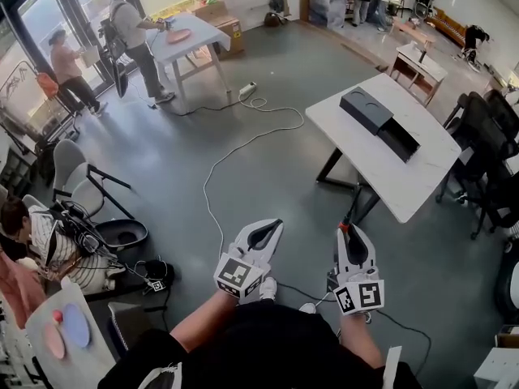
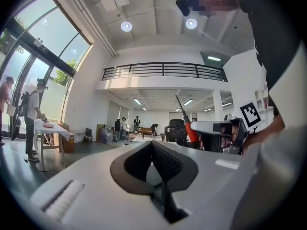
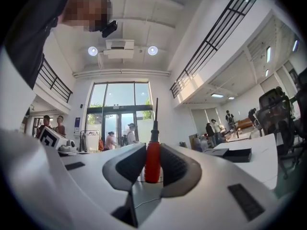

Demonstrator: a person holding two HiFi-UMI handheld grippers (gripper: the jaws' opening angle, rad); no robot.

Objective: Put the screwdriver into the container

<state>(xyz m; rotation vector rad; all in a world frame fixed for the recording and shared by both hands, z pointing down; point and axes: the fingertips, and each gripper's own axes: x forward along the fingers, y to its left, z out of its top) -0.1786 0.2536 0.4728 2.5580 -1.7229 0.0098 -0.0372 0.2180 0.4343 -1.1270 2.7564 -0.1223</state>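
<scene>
Open grey floor (image 1: 268,185) leads up to the white table (image 1: 422,177), crossed by a loose white cable (image 1: 243,146), while the tabletop lies bare around the black container (image 1: 396,138) and dark chairs (image 1: 485,128) crowd its right side

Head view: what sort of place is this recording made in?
Likely a large open lab or workshop hall: bare grey floor, white rectangular table, black-railed upper balcony, tall glass entrance windows.
</scene>
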